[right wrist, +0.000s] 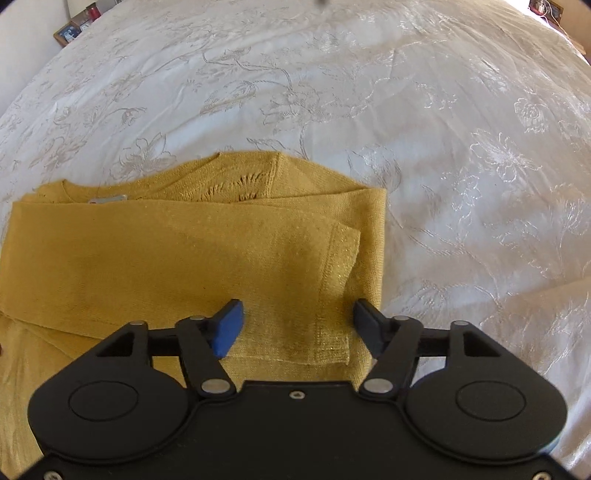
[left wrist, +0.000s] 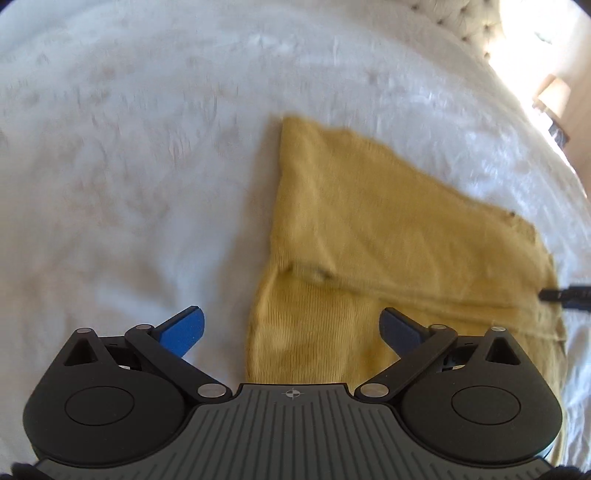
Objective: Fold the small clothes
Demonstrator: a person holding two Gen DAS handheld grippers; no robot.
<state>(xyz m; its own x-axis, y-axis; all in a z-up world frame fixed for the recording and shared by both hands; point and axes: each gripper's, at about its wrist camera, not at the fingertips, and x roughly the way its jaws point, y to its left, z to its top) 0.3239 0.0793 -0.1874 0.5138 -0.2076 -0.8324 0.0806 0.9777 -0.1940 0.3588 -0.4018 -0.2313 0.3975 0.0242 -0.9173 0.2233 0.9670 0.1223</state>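
Note:
A mustard-yellow knit sweater (left wrist: 369, 229) lies partly folded on the bed, with one sleeve laid across its body. My left gripper (left wrist: 291, 328) hangs open over the sweater's near left edge, and its blue pads (left wrist: 184, 332) hold nothing. A dark tip of the right gripper (left wrist: 565, 295) shows at the sweater's right side. In the right wrist view the sweater (right wrist: 166, 258) shows its neckline and a white label (right wrist: 109, 199). My right gripper (right wrist: 297, 321) stands open above the folded sleeve's ribbed cuff (right wrist: 332, 332), which lies flat between the fingers and is not gripped.
A white embroidered bedspread (right wrist: 369, 92) covers the bed all around the sweater. A tufted headboard (left wrist: 461, 22) and a lamp (left wrist: 554, 96) stand at the far right. A bedside table with picture frames (right wrist: 77, 26) sits beyond the bed's far left corner.

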